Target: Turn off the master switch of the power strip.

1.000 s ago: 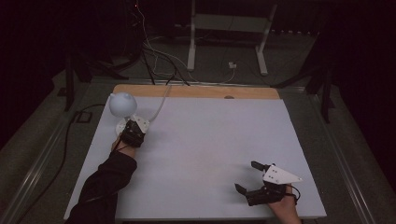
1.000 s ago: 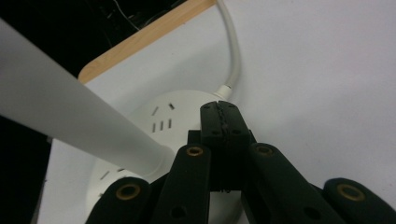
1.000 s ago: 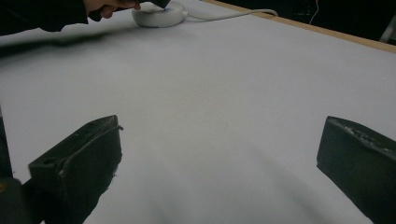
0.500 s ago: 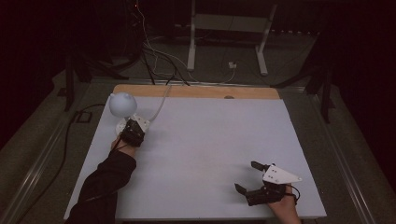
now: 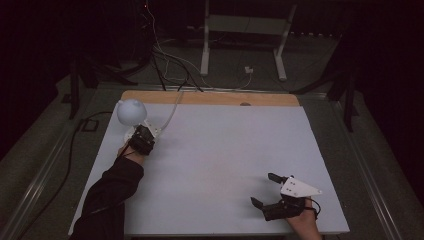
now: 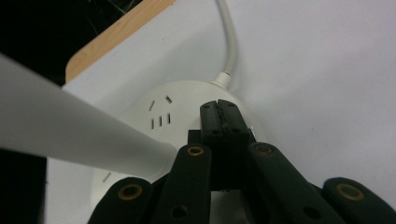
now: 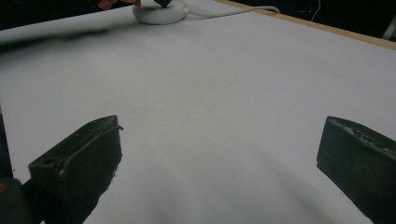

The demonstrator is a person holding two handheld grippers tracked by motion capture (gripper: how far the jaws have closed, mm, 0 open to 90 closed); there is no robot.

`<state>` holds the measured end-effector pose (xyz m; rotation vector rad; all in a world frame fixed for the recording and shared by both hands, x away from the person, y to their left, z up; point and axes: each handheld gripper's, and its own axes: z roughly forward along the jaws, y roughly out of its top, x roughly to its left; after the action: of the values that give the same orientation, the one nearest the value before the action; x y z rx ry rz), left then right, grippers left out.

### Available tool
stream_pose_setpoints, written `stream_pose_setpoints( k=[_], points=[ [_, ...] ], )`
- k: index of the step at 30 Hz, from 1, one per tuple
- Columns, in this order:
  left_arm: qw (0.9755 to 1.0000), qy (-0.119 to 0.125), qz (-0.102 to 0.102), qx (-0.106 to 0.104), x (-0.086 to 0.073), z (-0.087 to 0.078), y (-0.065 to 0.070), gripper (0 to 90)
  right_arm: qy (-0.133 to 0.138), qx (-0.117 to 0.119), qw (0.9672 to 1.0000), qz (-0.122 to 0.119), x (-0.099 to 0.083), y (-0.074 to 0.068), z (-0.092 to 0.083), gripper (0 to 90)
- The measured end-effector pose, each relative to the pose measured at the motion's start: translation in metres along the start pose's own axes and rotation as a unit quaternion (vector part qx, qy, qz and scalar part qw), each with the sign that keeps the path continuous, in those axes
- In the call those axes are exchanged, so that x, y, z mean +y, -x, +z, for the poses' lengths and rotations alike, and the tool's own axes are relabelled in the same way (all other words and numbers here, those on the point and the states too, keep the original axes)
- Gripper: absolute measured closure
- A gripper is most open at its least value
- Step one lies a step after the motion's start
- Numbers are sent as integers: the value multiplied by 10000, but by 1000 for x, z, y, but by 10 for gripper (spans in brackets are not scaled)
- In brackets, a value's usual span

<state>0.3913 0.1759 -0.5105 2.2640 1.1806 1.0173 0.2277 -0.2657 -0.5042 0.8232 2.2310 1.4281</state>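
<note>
Lamp (image 5: 131,112) stands at the far left corner of the table (image 5: 225,150), on its round base (image 6: 187,116). My left gripper (image 6: 224,119), clenched with nothing between the jaws, presses its tips on the base; I judge a switch press in hand. Next move calls for lifting off cleanly. Right gripper (image 5: 267,192) rests released, well apart from the lamp.

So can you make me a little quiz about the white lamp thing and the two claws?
1. True or false: the left claw is shut, tips over the round white lamp base.
2. The right claw is: A) open over the bare white table top; B) holding the lamp; C) gripping the cable.
3. What leaves the lamp base toward the wooden table edge?

Key: 1 true. 2 A. 3 a white cable.
</note>
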Motion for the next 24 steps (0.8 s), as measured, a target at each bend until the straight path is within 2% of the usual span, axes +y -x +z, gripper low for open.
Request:
stream_pose_setpoints(
  k=[1, 3, 4, 6, 7, 8, 10, 11, 14, 18, 19, 20, 21, 22, 23, 24],
  points=[
    [9999, -59, 87, -31, 2, 0, 0, 900, -6, -4, 10000, -2, 0, 0, 0, 0],
    [9997, -176, 94, -153, 5, 0, -4, 900, -10, -6, 10000, -7, 0, 0, 0, 0],
    [9995, -190, 196, -177, 6, 1, -4, 900, -16, -9, 10000, -10, 0, 0, 0, 0],
    [9994, -181, 117, -278, 5, 1, -8, 900, -10, -2, 10000, -14, 0, -1, 0, 0],
    [9993, -181, 191, -248, 5, 1, -7, 900, -10, -9, 10000, -19, 0, -1, 0, 0],
    [9994, -203, 152, -229, 6, 2, -7, 900, 0, 0, 10000, -11, 0, 0, 0, 0],
    [9987, -280, 410, -73, 8, 3, -2, 900, 4, -4, 10000, -10, 0, 0, 0, 0],
    [9985, -324, 437, -44, 10, 4, -2, 900, 0, 4, 10000, -11, 0, 0, 0, 0],
    [9981, -384, 452, -144, 11, 4, -4, 900, -1, 3, 10000, -20, 0, -1, 0, 0],
    [9986, -296, 366, -226, 9, 3, -7, 900, 22, -24, 10000, -11, 0, 0, -1, 0],
    [9991, -208, 305, -218, 7, 3, -7, 900, 13, -28, 10000, 0, 0, 0, -1, 0],
    [9995, -166, 255, -117, 5, 3, -7, 900, 5, -31, 10000, -2, 0, 0, -1, 0],
    [9999, -35, 93, -121, 4, 2, -8, 900, 7, -33, 10000, -4, 0, 0, -1, 0],
    [9998, 54, 23, -185, 2, 1, -9, 900, 7, -39, 10000, -10, 0, 0, -1, 0],
    [9999, 106, 8, -130, 2, 0, -9, 900, 4, -48, 10000, -13, 0, 0, -1, 0],
    [9995, 269, -75, -155, 1, -3, -9, 900, 5, -51, 10000, -7, 0, 0, -1, 0]
  ],
)
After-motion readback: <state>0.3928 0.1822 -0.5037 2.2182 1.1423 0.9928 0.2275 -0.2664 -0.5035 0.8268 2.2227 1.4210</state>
